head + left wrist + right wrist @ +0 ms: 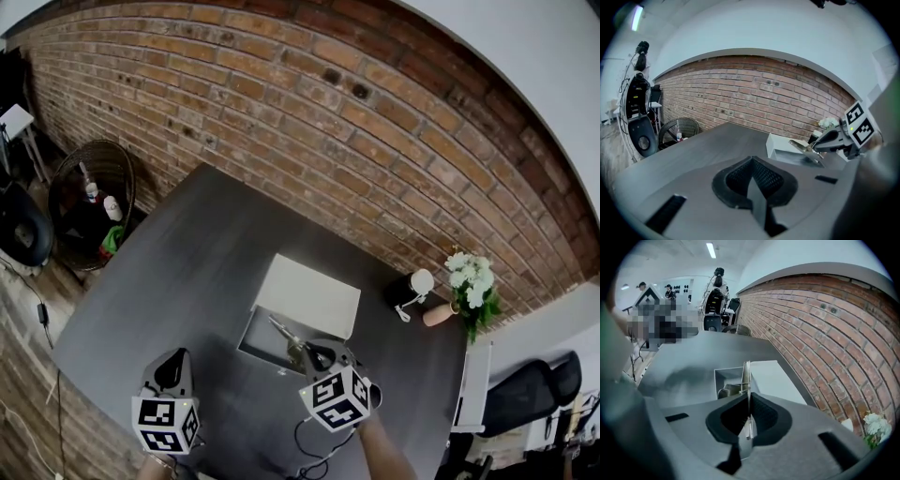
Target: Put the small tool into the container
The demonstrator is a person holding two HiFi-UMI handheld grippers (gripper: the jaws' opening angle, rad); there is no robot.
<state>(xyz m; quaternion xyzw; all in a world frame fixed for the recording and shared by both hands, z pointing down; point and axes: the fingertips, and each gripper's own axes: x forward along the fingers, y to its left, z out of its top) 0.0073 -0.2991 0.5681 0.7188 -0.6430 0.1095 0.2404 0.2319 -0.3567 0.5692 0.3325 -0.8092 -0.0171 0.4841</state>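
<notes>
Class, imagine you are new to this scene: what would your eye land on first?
First, the right gripper, its jaws shut on a thin metal tool, held over the open container on the dark table. Behind runs a brick wall, with white flowers at the table's right end.

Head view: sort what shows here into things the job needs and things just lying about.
Job in hand:
small metal tool, clamped in the right gripper
white container

Lying about:
flowers
black cup
wicker basket
left gripper, shut and empty
</notes>
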